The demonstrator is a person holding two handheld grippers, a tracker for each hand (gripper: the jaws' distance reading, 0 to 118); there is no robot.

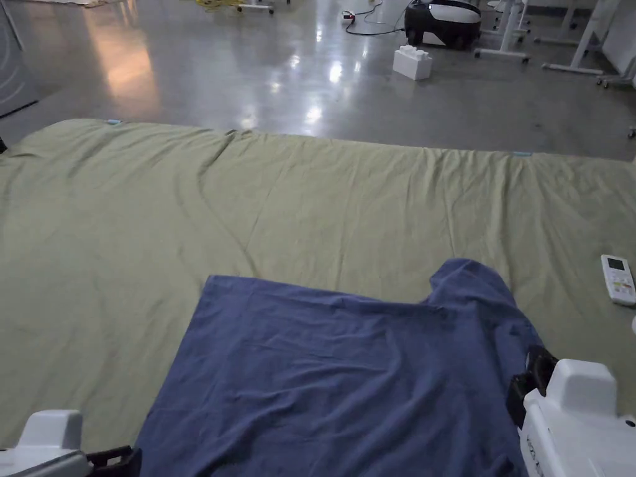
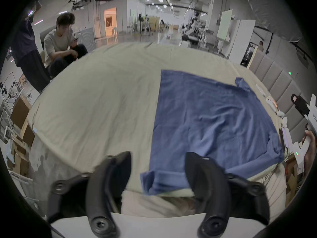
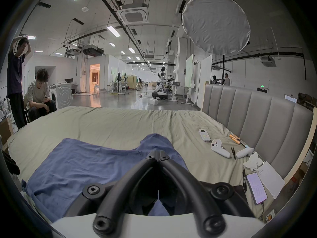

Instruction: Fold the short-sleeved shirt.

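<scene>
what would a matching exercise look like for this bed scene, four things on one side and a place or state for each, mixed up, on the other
Things:
1. blue shirt
2. left gripper
3. right gripper
4. white remote

Places or states:
A. jaws together
B. on the green sheet, off to the right of the shirt
C. spread out on the bed, one sleeve humped up
D. jaws apart, near the shirt's near left corner

Pairs: 1-C, 2-D, 3-A, 4-B

Green sheet (image 1: 310,205) on bed; remote (image 1: 618,279) near right edge; white block (image 1: 412,62) on floor
</scene>
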